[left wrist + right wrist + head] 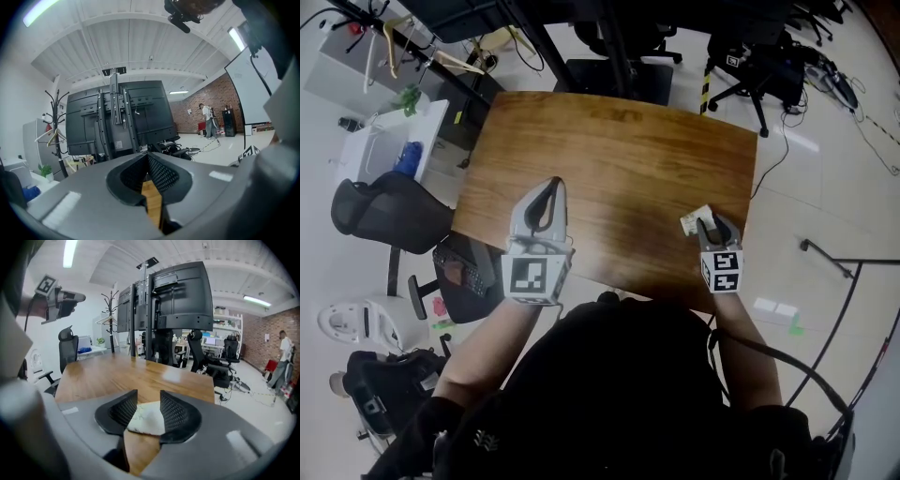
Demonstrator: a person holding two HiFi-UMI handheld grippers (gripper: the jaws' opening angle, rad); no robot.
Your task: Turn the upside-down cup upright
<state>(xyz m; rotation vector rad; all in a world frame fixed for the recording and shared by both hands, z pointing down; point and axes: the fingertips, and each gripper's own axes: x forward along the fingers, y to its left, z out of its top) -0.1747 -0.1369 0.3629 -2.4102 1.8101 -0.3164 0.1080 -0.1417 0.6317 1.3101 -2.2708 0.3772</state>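
A small white paper cup [695, 221] with a faint green print rests near the right front corner of the wooden table [609, 159]. My right gripper [710, 223] reaches over the table edge to it. In the right gripper view the cup [147, 419] sits between the two black ribbed pads [177, 413], which stand apart around it, open. Whether it stands mouth down I cannot tell. My left gripper [551, 185] hangs raised over the table's left front, shut with nothing in it. In its own view the left gripper [149, 161] shows only a thin strip of wood between its fingers.
A black office chair [389, 211] and a white desk [389, 141] stand to the left of the table. More chairs [750, 66] and a dark screen stand [173, 291] lie beyond the far edge. A coat rack [112, 319] stands at the back.
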